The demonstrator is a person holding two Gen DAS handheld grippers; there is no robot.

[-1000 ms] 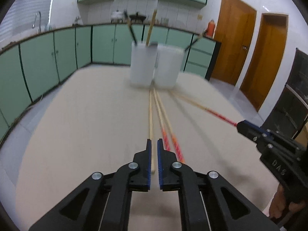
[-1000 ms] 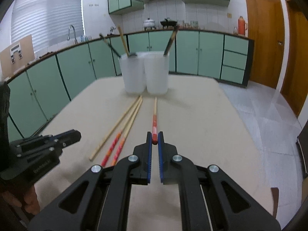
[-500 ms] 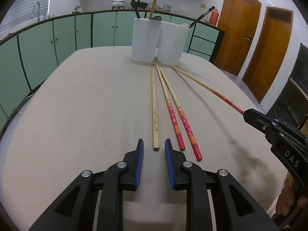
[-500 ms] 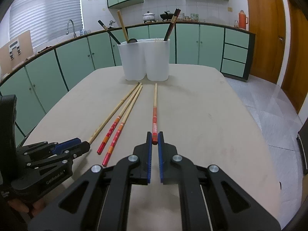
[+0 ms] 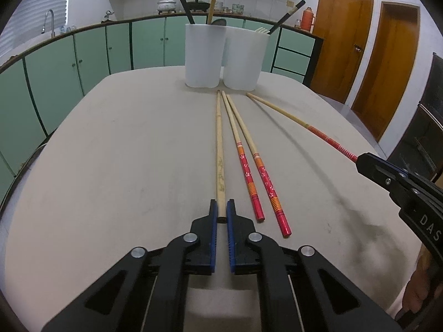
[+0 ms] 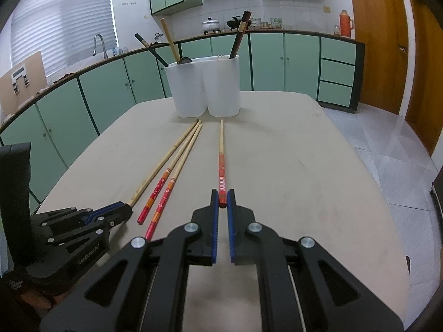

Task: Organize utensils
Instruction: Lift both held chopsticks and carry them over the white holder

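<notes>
Several chopsticks lie on the beige table (image 5: 110,166), pointing at two white holders (image 5: 203,55) at its far end. My left gripper (image 5: 221,207) is shut on the near end of the plain wooden chopstick (image 5: 219,149). Two red-handled chopsticks (image 5: 250,177) lie just right of it. My right gripper (image 6: 222,197) is shut on the red end of a fourth chopstick (image 6: 221,160), which lies apart to the right. The right gripper also shows at the right edge of the left wrist view (image 5: 360,161). The left gripper shows at the lower left of the right wrist view (image 6: 126,211).
The two holders (image 6: 205,88) stand side by side and hold dark and wooden utensils (image 6: 170,41). Green cabinets (image 6: 110,94) and a counter run around the table. Wooden doors (image 5: 343,41) are at the right. The table edge drops to a tiled floor (image 6: 387,152).
My left gripper has moved forward and closed on the near end of the plain wooden chopstick. My right gripper has kept its hold on the red-ended chopstick.
</notes>
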